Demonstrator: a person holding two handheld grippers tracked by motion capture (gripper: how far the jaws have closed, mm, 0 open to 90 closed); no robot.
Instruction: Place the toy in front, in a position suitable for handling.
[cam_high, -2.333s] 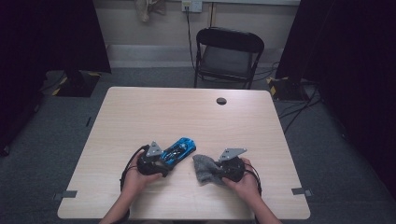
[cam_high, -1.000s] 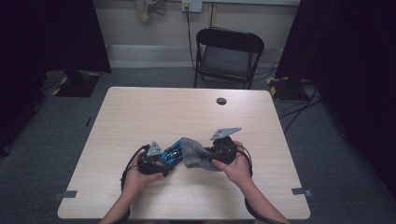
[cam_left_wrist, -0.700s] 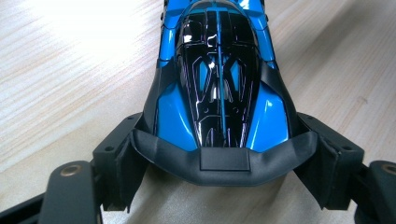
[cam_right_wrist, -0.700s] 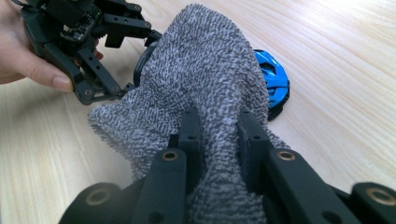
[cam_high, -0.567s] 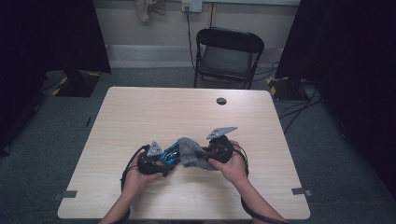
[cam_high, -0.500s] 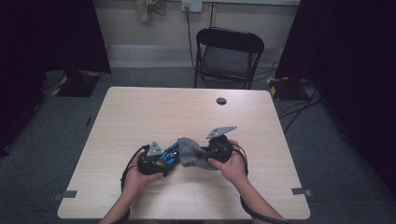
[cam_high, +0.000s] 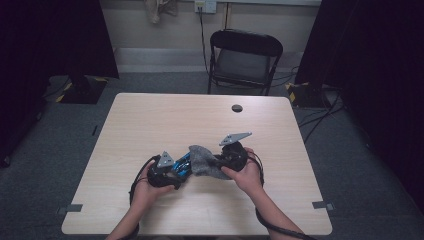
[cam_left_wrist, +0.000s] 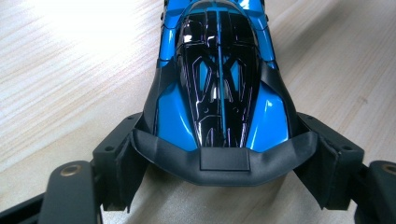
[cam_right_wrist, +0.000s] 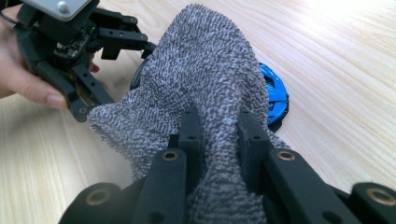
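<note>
Left tongs (cam_left_wrist: 219, 163) pinch the tail of a glossy blue-and-black plastic toy car (cam_left_wrist: 219, 88), jaws clamped on either flank; car sits low over the pale wood-grain desk (cam_high: 165, 120), near its front edge.

Right tongs (cam_right_wrist: 219, 140) pressed together on a bunched grey terry cloth (cam_right_wrist: 205, 79), draped over the car's far end.

Risks, as judged:
- Grip is on a slick, tapering shell. A hard wipe could push the car out of the left jaws.
- Cloth loops may snag a wheel or the left tongs' linkage.
- Only a small fold is pinched and could pull free.

No brand, label or readable writing visible anywhere.
</note>
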